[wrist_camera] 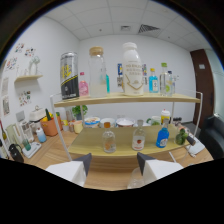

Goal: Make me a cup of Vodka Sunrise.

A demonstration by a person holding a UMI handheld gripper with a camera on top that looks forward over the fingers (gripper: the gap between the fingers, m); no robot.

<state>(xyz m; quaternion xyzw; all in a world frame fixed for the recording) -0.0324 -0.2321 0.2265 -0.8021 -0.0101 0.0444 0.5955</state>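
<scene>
My gripper (114, 167) is open, with its two white fingers (75, 171) wide apart and nothing held between them. Beyond them stands a two-level wooden shelf (125, 99). Its lower board carries a small bottle of orange liquid (108, 140), a clear bottle with a red label (139, 140) and a blue bottle (162, 136). On the top board are a black and silver can (69, 76), a clear jar with a wooden lid (98, 72) and a tall white bottle (132, 69). What looks like a clear glass (134, 180) stands close by the right finger.
Several bowls (92, 121) sit behind the lower bottles. An orange pot (49, 126) and a white kettle (36, 114) stand to the left of the shelf. More blue and clear bottles (160, 81) crowd the top board's right end. A green object (181, 136) lies at the lower right.
</scene>
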